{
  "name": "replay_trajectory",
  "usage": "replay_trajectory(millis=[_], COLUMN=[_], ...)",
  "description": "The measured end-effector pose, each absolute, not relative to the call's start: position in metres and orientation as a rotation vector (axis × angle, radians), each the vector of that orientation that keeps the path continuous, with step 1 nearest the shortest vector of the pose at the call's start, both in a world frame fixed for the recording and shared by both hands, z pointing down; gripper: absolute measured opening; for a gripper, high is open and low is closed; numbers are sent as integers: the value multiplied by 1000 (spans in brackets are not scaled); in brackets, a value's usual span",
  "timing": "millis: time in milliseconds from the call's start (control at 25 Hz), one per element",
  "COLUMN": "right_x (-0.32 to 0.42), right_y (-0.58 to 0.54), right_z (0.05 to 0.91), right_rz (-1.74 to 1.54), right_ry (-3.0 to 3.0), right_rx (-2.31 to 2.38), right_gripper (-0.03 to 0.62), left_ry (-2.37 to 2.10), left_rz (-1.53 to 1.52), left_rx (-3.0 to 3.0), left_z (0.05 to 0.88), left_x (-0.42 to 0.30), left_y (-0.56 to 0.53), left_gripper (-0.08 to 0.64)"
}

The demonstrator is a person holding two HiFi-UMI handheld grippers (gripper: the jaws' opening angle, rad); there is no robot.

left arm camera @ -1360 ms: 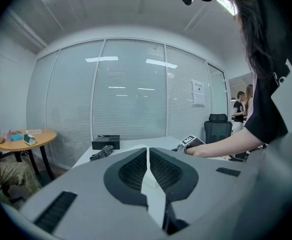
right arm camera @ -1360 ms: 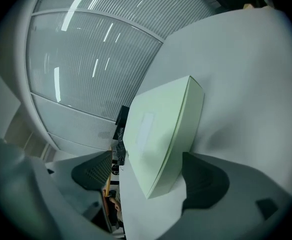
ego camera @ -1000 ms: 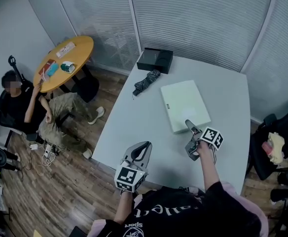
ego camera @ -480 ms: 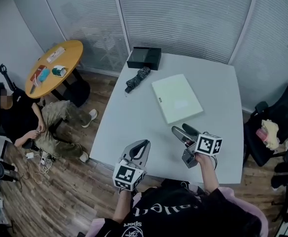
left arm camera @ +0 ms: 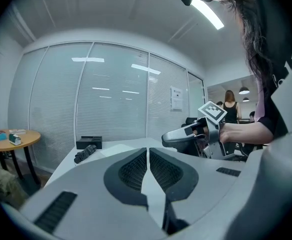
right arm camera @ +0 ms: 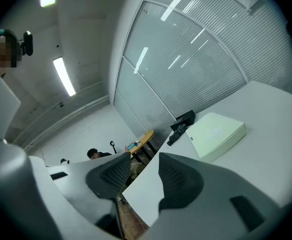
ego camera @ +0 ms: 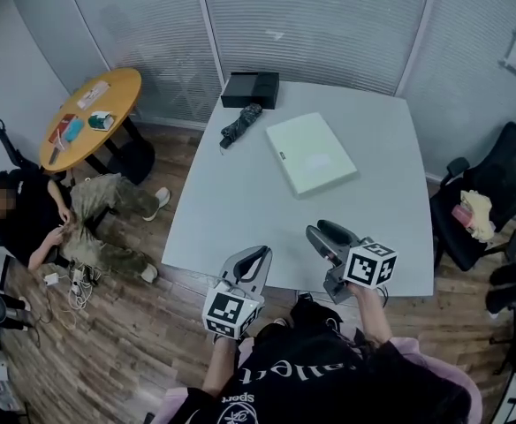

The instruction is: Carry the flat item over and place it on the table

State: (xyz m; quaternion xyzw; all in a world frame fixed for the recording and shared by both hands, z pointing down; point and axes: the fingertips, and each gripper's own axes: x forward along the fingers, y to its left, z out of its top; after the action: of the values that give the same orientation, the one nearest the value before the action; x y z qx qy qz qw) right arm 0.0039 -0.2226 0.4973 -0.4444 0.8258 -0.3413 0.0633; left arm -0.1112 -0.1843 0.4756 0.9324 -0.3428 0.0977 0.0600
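With the right gripper [ego camera: 322, 231] drawn back towards the lower frame edge, jaws just half-closed on nothing, and the left gripper [ego camera: 261, 254] jaws pressed together, the flat white box [ego camera: 311, 153] lies upper centre on the table [ego camera: 240, 210], so placing looks done.

Near half of table [ego camera: 240, 223] bare, I pass freely; far half blocked: white box [ego camera: 311, 153], umbrella [ego camera: 240, 124], black box [ego camera: 250, 89].

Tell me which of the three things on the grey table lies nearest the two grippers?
The pale flat box. The black box and the folded dark umbrella both lie beyond it, at the far corner of the table.
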Motion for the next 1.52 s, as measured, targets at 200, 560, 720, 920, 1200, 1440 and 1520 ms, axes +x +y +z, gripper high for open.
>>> replay_trajectory(millis=[200, 560, 720, 920, 1200, 1440, 1520], right_x=[-5, -12, -15, -9, 15, 43, 53], right_y=[-186, -145, -138, -132, -107, -69, -54], right_z=[493, 490, 486, 483, 481, 480, 479], right_rz=[-970, -863, -836, -809, -759, -748, -742], right_ry=[2517, 2553, 2575, 2587, 2608, 2603, 2598], right_rx=[-1368, -1428, -1427, -1446, -1510, -1529, -1540], right_gripper=[147, 81, 67, 66, 61, 58, 58], left_ry=[-1005, -927, -906, -895, -876, -878, -872], left_rz=[271, 271, 253, 246, 240, 240, 249], left_rx=[2822, 2835, 2856, 2871, 2897, 2899, 2902], left_z=[477, 485, 479, 472, 462, 456, 454], left_x=[-117, -115, -112, -104, -80, -57, -48], left_y=[-154, -118, -110, -107, -96, -73, -61], left_gripper=[35, 35, 35, 35, 35, 35, 35])
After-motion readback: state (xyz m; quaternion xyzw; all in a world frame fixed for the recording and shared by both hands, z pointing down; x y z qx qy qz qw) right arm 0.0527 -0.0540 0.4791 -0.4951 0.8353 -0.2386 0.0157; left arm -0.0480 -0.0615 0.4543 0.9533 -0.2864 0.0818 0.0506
